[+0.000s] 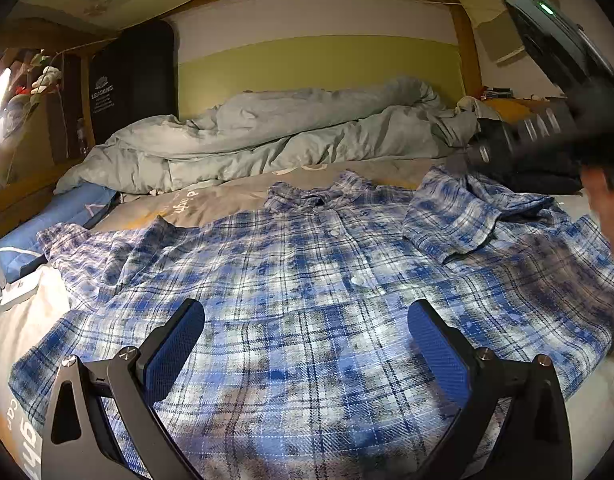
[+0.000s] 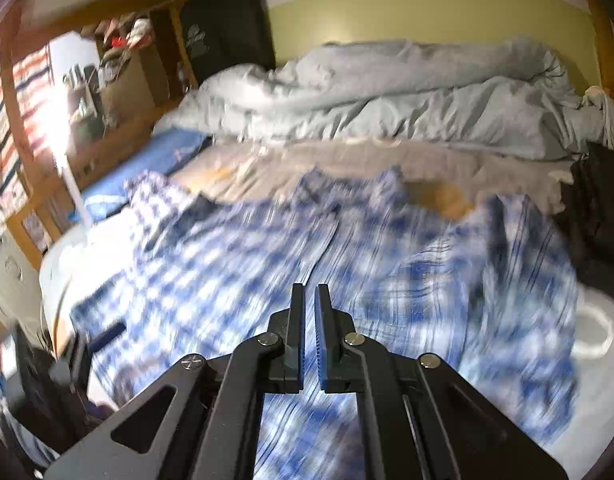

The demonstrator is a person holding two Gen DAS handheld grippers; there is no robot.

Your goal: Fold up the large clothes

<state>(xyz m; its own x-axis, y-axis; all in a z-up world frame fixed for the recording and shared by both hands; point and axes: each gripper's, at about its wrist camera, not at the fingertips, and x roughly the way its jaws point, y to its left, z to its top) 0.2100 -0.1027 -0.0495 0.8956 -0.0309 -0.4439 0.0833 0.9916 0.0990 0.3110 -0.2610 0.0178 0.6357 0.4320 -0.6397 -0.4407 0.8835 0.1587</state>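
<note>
Bedroom scene, wood-framed bed [image 1: 465, 52] against a yellow-green wall. Rumpled grey duvet [image 1: 275, 132] piled along the far side, leaving the near half of the mattress free. Blue-white plaid shirt [image 1: 307, 280] lies spread front-up on the tan sheet [image 1: 227, 200], collar toward the duvet, buttons up the middle. One sleeve [image 1: 467, 216] is folded in over the chest on the right side; the other sleeve runs out to the left edge near a blue mat [image 1: 47, 224]. Dark folded clothing [image 1: 547, 180] sits just beyond the shirt's right shoulder. Left gripper [image 1: 306, 326] hovers over the lower hem area, jaws wide apart, nothing between them. Right gripper [image 2: 310, 312] is over the shirt's middle, jaws together, no cloth pinched; its view is motion-blurred. Bare sheet shows at the right bed edge.
</note>
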